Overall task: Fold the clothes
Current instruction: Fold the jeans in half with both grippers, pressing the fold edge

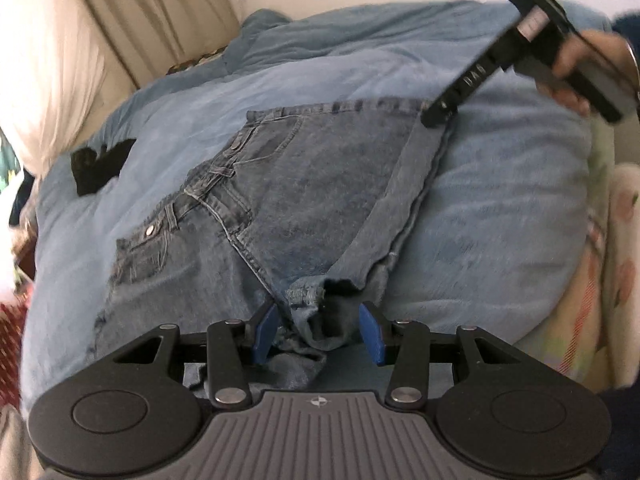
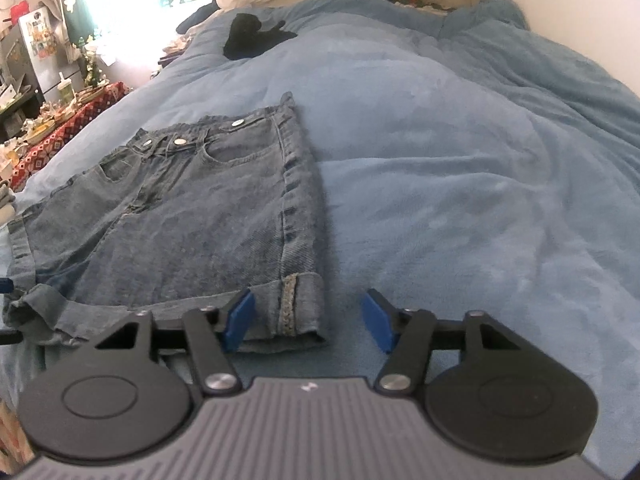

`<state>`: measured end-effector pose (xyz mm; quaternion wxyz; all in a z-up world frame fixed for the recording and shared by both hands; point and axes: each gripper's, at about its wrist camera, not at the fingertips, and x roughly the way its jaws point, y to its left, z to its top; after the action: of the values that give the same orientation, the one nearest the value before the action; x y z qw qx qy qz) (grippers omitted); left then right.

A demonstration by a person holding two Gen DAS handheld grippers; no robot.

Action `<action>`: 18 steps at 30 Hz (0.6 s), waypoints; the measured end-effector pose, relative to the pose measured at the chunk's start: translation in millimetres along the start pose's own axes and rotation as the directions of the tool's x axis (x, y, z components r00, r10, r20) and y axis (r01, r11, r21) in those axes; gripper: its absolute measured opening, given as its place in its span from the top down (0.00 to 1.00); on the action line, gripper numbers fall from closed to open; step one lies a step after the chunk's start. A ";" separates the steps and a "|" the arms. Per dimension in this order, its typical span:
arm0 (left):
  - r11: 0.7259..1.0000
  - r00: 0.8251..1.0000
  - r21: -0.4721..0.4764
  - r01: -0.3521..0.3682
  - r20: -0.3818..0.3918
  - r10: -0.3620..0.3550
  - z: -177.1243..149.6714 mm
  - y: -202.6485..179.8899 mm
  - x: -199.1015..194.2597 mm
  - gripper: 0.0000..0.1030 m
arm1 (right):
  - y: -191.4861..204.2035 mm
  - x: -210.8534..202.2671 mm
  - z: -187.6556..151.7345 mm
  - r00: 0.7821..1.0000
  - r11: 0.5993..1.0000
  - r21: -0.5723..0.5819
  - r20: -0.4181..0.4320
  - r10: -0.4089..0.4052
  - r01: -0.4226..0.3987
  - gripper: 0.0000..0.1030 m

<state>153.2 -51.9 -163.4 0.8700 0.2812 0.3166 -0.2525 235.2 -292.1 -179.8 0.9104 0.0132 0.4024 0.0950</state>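
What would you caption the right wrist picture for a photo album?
Right gripper with open jaws at the cuffed hem of denim shorts spread on a blue blanket.

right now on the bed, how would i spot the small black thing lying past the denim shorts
Start from the blue blanket that covers the whole bed. The denim shorts lie flat on its near part; look beyond their waistband, toward the bright window end. There a small crumpled black garment lies alone, clear of the shorts, the only black thing on the blue.
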 end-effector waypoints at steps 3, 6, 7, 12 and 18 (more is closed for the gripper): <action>0.999 1.000 0.048 0.013 -0.004 -0.013 1.4 -5.1 2.7 0.56 | 1.8 4.9 3.0 1.000 1.000 -0.002 -0.012 0.011 -0.011 0.45; 0.995 0.999 0.095 0.042 -0.008 -0.042 1.7 -10.1 2.5 0.52 | 1.6 5.3 6.5 0.999 1.000 0.008 -0.017 0.027 -0.027 0.45; 0.992 0.999 0.111 0.051 -0.009 -0.051 1.4 -12.2 2.4 0.51 | 0.9 4.4 7.5 0.999 0.999 0.014 -0.017 0.033 -0.033 0.45; 0.980 1.000 0.197 -0.003 -0.012 0.006 -3.1 -23.0 13.7 0.49 | 1.5 4.4 7.5 0.999 0.999 0.009 -0.019 0.035 -0.035 0.45; 0.976 1.000 0.218 -0.028 0.004 0.028 -1.8 -24.8 23.8 0.89 | 5.6 12.3 8.1 0.999 0.999 -0.029 -0.025 0.029 -0.029 0.88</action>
<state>153.1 -74.6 -189.2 0.8377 0.3792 0.2824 -0.2735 248.4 -283.9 -182.7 0.9040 0.0044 0.4118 0.1144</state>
